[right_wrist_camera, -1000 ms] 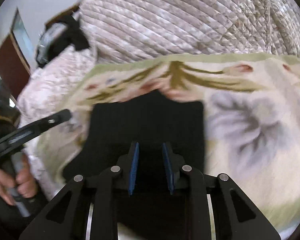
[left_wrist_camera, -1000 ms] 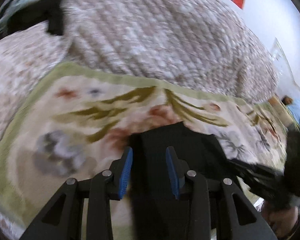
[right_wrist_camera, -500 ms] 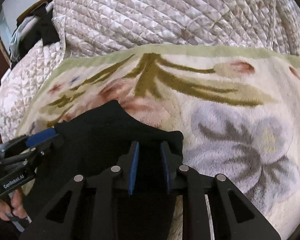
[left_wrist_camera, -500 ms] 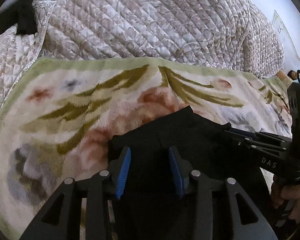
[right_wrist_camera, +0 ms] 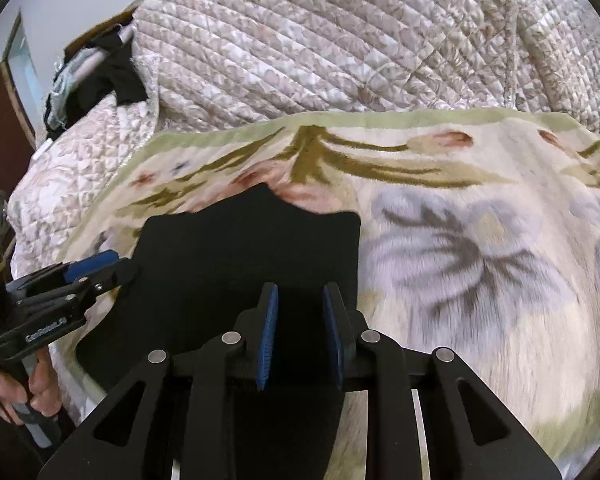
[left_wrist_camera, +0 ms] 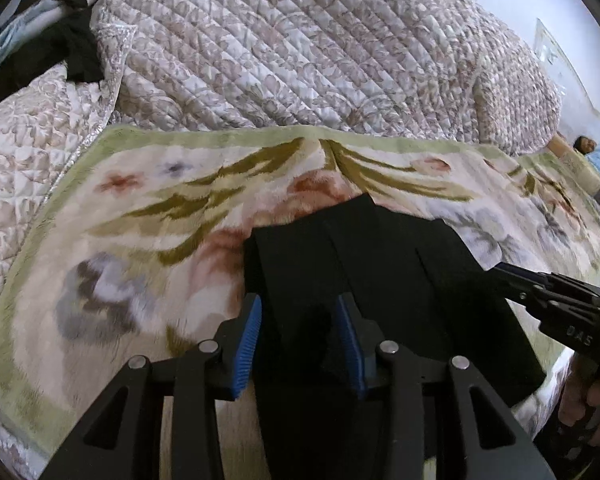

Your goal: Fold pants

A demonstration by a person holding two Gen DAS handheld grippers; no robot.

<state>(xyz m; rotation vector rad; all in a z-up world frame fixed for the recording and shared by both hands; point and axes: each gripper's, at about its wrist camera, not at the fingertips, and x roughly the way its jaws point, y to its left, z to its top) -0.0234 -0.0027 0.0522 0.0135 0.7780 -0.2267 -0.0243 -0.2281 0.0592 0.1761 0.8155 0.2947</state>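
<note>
Fingers of left gripper [left_wrist_camera: 298,340] and right gripper [right_wrist_camera: 299,336] narrowly parted over black pants [left_wrist_camera: 380,280], cloth between both pairs, grip apparently unconfirmed; pants on floral blanket [left_wrist_camera: 140,220], long axis toward 12 o'clock, both hands equally near.

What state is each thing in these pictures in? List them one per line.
Black pants: partly folded, lying on the blanket, near end held up by both claws.
Left claw: partly closed, pants fabric between its pads.
Right claw: narrowly closed on the pants' edge.
Floral blanket: spread flat over the bed.
Quilted cover: bunched up behind the blanket.
</note>
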